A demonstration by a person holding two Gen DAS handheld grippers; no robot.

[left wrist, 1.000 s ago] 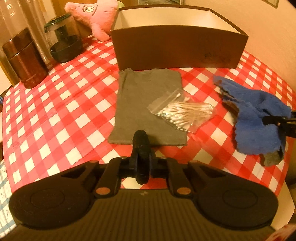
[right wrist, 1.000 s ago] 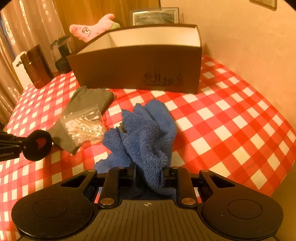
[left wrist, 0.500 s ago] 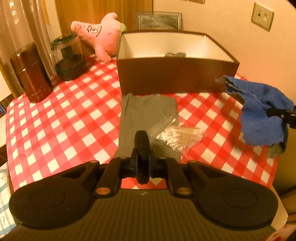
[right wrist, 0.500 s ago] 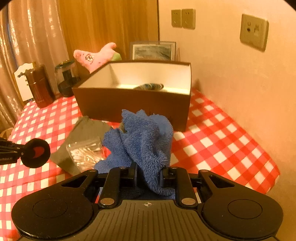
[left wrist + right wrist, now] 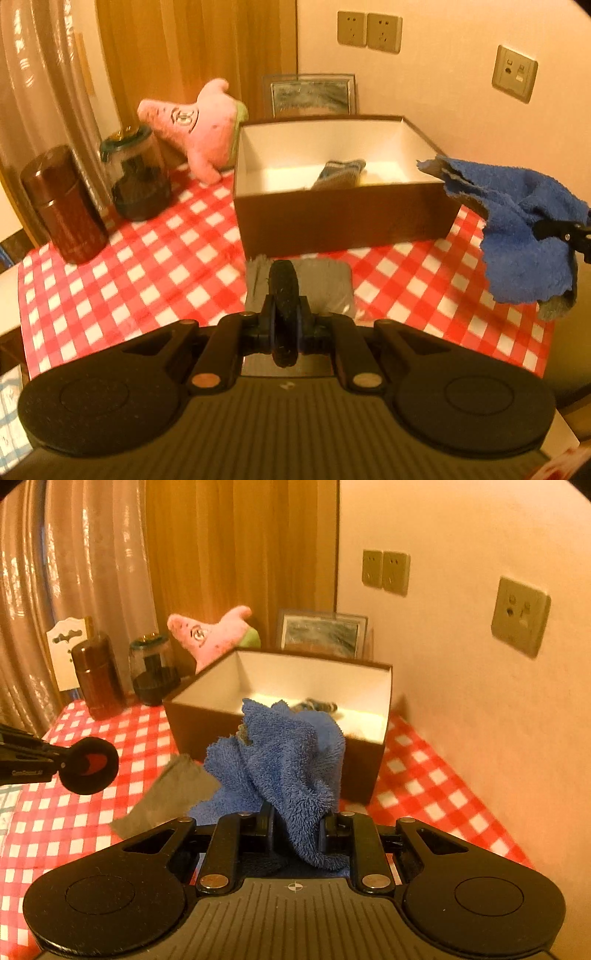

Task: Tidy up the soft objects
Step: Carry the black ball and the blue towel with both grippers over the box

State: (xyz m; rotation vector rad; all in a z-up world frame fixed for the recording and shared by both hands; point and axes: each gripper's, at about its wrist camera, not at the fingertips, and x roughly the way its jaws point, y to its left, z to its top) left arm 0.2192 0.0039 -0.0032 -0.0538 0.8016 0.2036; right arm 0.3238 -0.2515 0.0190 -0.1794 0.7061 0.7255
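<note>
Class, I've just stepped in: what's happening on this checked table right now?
A person is tidying soft things with two handheld claws. The right claw grips a blue towel, held in the air in front of the open brown box, where another cloth already lies. The left claw is shut on a small black disc. A grey cloth lies on the table.

Two cloths (image 5: 524, 229) (image 5: 325, 280), one box (image 5: 343, 221), one plush (image 5: 199, 129), perhaps two jars (image 5: 62, 206) (image 5: 140, 177).
</note>
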